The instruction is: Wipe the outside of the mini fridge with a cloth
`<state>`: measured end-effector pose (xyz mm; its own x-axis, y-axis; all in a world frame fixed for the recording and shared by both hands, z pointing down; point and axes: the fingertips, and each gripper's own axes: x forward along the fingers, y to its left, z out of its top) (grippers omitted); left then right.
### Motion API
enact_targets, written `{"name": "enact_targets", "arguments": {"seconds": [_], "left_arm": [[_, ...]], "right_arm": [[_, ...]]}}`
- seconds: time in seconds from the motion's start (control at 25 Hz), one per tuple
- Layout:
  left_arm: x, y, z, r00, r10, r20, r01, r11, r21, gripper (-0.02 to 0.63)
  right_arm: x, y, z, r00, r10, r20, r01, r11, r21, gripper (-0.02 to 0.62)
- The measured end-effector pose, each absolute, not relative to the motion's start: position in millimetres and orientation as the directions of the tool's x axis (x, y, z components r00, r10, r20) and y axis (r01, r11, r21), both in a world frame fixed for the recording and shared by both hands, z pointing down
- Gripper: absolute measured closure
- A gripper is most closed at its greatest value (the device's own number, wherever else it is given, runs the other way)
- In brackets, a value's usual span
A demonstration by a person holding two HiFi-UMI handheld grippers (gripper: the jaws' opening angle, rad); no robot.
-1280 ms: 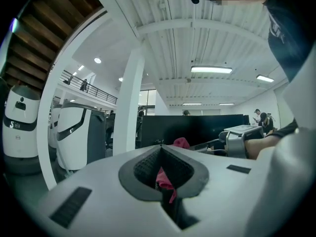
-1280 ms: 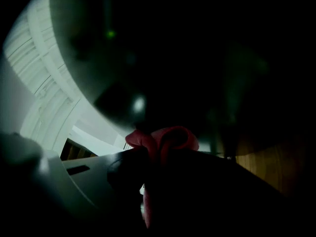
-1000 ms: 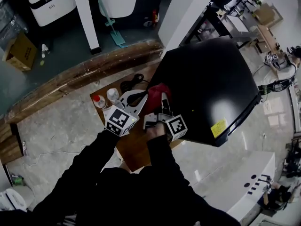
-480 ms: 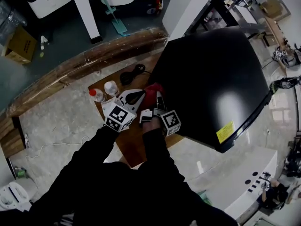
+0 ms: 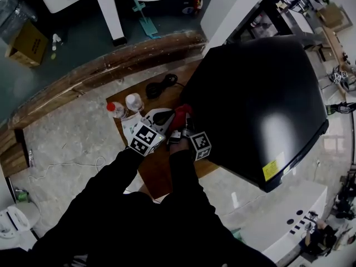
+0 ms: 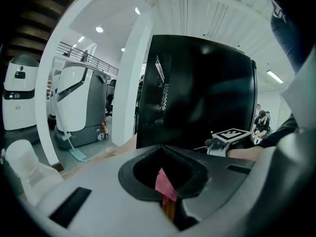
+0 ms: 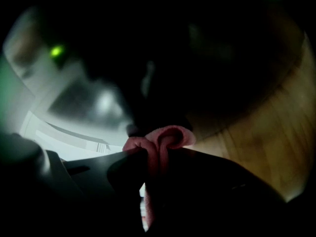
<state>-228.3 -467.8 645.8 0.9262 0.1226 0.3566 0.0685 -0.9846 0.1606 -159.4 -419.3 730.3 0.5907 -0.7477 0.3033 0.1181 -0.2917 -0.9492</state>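
Cloth [image 7: 165, 136] pinched in right gripper [image 7: 158, 154], its view mostly dark, left gripper [image 5: 166, 117] closed beside mini fridge [image 5: 256, 93]

Grey stone floor [image 5: 67, 138] — a curved wooden kerb [image 5: 111, 69], white pillar [image 5: 108, 10] beyond.

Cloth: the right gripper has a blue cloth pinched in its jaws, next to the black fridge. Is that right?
Not quite. The cloth is pink-red, not blue. The right gripper view shows it folded and pinched in the right gripper, and the head view shows it next to the black fridge.
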Motion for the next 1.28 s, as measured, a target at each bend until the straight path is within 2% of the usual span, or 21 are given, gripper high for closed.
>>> {"name": "enact_targets", "arguments": {"seconds": [0.2,0.44,0.6,0.76,1.04,1.16,1.28], "left_arm": [[-236,-466,647,0.926,0.113,0.359,0.061,-0.986,0.154,0.600],[-247,-463,636,0.931,0.114,0.347,0.065,-0.987,0.150,0.600],[-260,-460,610,0.941,0.109,0.320,0.064,-0.987,0.146,0.600],[-278,-447,566,0.957,0.126,0.261,0.091,-0.986,0.142,0.600],[-297,-411,468,0.975,0.190,0.111,0.172,-0.973,0.153,0.600],[-295,-387,429,0.969,0.241,0.053,0.233,-0.965,0.125,0.600],[-290,-363,402,0.957,0.289,0.009,0.287,-0.953,0.094,0.600]], "right_arm": [[-162,-417,768,0.579,-0.737,0.349,0.155,-0.320,-0.934,0.537],[-172,-414,762,0.551,-0.756,0.354,0.107,-0.357,-0.928,0.538],[-200,-412,709,0.506,-0.815,0.281,0.007,-0.322,-0.947,0.538],[-228,-399,625,0.468,-0.867,0.171,-0.155,-0.271,-0.950,0.538],[-252,-342,489,0.498,-0.867,0.017,-0.356,-0.222,-0.908,0.538],[-251,-316,445,0.544,-0.837,-0.048,-0.380,-0.195,-0.904,0.538],[-245,-287,425,0.598,-0.798,-0.080,-0.346,-0.167,-0.923,0.538]]}}
